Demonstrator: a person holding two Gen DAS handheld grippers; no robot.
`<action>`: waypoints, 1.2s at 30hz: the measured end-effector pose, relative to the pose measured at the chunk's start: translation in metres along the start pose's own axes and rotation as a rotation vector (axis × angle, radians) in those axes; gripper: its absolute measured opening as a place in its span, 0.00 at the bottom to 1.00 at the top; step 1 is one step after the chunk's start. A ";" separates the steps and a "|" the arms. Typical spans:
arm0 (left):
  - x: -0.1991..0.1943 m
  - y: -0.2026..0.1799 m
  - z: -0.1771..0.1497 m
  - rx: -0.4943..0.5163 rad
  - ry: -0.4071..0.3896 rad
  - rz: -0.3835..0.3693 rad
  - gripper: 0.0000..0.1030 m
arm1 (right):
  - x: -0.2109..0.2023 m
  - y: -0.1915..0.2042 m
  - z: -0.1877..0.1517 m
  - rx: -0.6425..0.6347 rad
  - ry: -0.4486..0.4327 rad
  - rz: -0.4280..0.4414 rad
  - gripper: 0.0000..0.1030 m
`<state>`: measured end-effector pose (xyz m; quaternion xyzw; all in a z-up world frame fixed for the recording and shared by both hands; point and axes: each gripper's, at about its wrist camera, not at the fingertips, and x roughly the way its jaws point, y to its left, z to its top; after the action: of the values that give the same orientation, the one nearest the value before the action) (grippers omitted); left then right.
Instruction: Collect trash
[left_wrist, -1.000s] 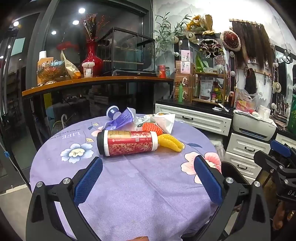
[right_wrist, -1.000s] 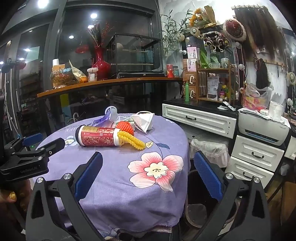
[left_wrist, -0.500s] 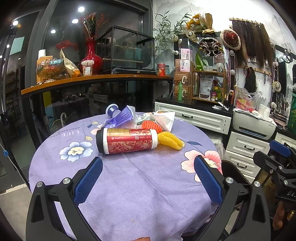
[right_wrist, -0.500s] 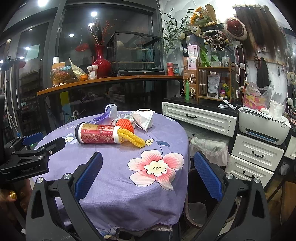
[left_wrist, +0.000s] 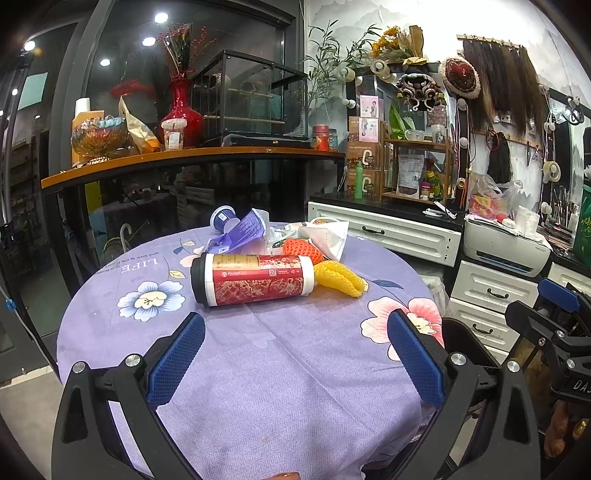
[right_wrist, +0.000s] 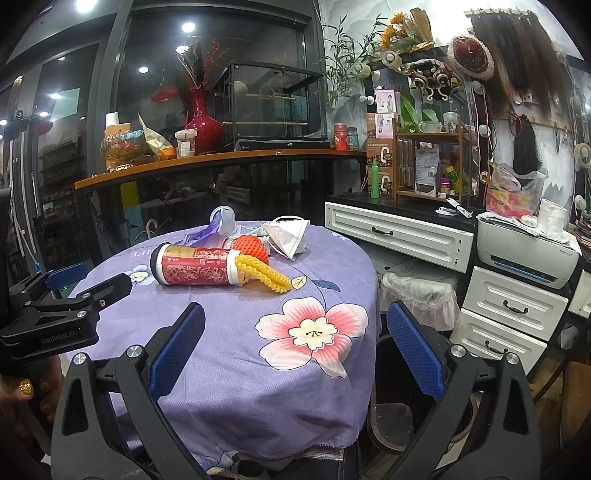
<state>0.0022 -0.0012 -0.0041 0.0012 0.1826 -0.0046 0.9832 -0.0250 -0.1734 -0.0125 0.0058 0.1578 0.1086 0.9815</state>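
Observation:
A red canister with a black cap lies on its side on the round table's purple flowered cloth. A yellow foam net touches its right end. Behind lie an orange foam net, a white face mask and a crushed purple cup. My left gripper is open and empty, short of the canister. My right gripper is open and empty at the table's right front edge.
A bin lined with a clear bag stands on the floor right of the table. White drawers and a printer lie beyond. A dark counter with a wooden top stands behind the table.
Both grippers have drifted slightly; the trash sits a little lower and nearer in the views. Jaws stay open and nothing on the table has moved.

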 end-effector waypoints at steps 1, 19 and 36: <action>0.001 0.000 -0.001 0.001 0.001 -0.001 0.95 | 0.000 0.000 0.000 0.001 0.001 0.002 0.95; 0.003 0.000 -0.004 0.003 0.007 -0.001 0.95 | 0.004 0.001 -0.007 -0.004 0.014 0.005 0.95; 0.006 0.001 -0.008 0.006 0.010 -0.003 0.95 | 0.006 0.001 -0.007 -0.005 0.018 0.007 0.95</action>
<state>0.0047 0.0002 -0.0133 0.0038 0.1873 -0.0064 0.9823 -0.0224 -0.1715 -0.0212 0.0028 0.1662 0.1124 0.9797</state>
